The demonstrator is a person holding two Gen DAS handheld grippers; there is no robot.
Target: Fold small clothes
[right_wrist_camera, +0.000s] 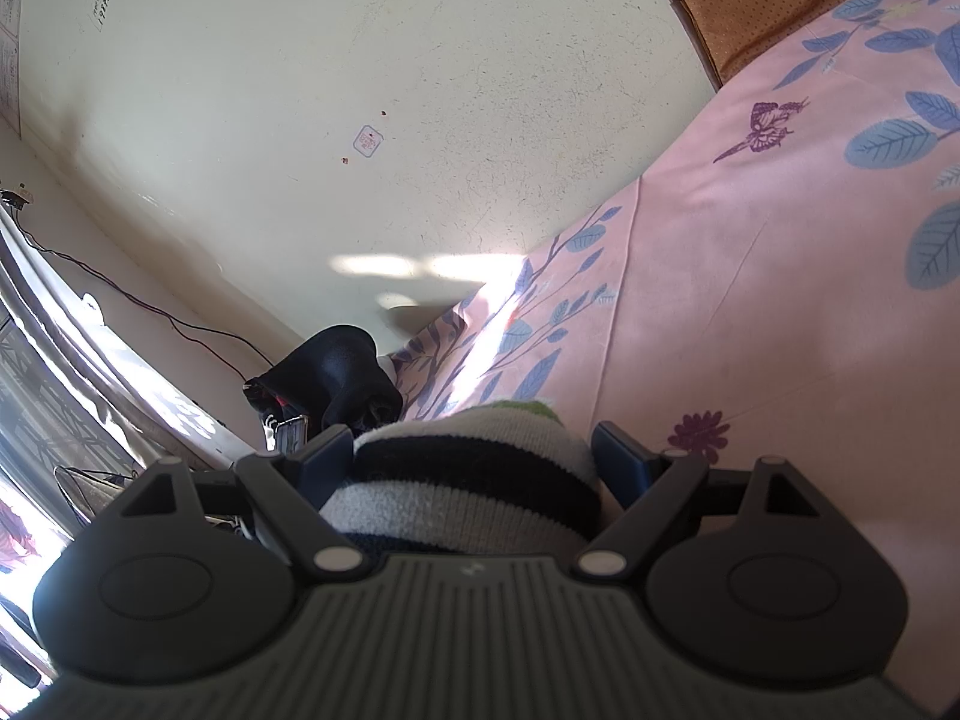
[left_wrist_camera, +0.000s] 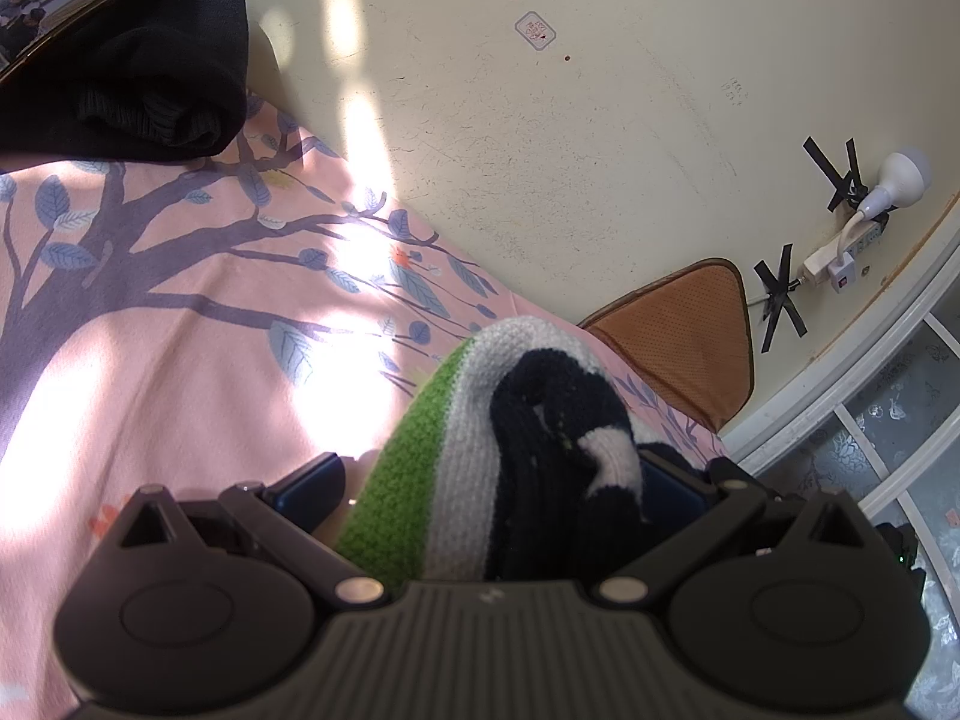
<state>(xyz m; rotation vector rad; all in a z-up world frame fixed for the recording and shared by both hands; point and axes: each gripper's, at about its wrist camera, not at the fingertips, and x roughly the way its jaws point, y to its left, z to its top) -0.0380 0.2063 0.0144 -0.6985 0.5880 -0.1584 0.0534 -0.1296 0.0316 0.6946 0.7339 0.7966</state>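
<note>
Gripping one striped sock between them, both grippers' fingers hover near the pink sheet's wall-side edge.

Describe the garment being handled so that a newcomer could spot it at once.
On the pink leaf-print sheet, look between the fingers of the left gripper and the right gripper. The knitted garment there has green, white and navy stripes, unlike the plain black clothing nearby.

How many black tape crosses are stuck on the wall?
2, both in the left wrist view: one tape cross beside the white lamp, another below it near the plug. More may lie out of frame.
</note>
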